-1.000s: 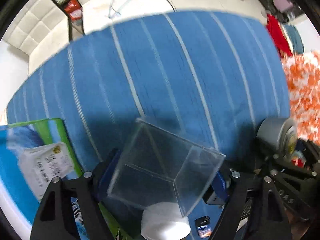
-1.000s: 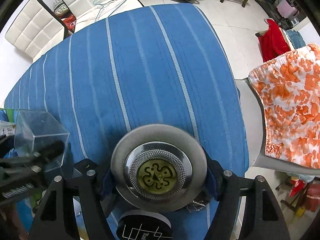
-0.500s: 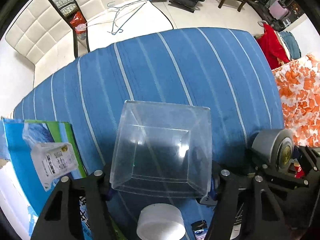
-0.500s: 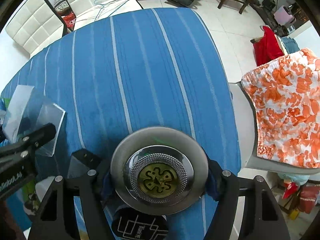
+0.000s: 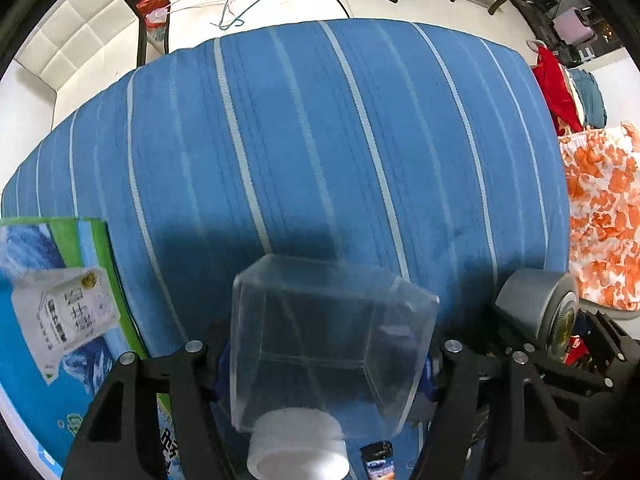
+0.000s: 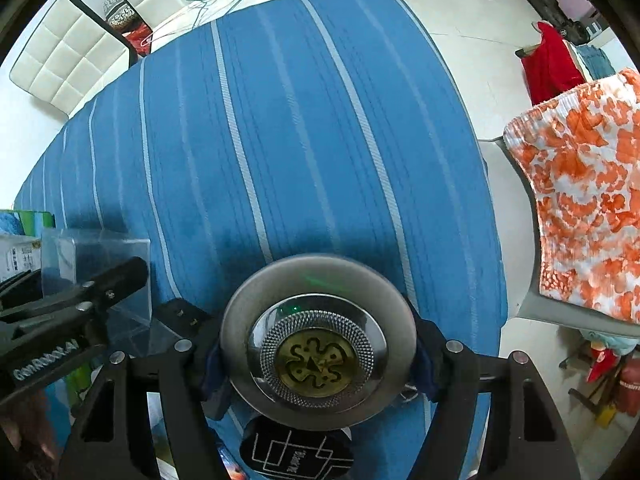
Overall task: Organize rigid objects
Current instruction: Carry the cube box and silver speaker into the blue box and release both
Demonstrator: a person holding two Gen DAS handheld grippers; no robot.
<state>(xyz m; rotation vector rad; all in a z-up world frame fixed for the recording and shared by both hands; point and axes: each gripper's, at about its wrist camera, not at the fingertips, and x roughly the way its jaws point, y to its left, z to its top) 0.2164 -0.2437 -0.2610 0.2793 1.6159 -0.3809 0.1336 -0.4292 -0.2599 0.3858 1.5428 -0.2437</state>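
**Both tools loaded, mid-carry**

Right now I have the clear box pinched in the left tool, tilted, held above the near end of the bench. It's see-through and looks empty. The right tool is clamped on the round metal piece, face toward the camera, also off the blue striped cloth. My read: transport step, nothing placed yet. Next move needs a drop spot on the open cloth ahead, box levelled before release. Below the box sit a white cap and a small dark item I can't identify. A printed carton lies to the left.
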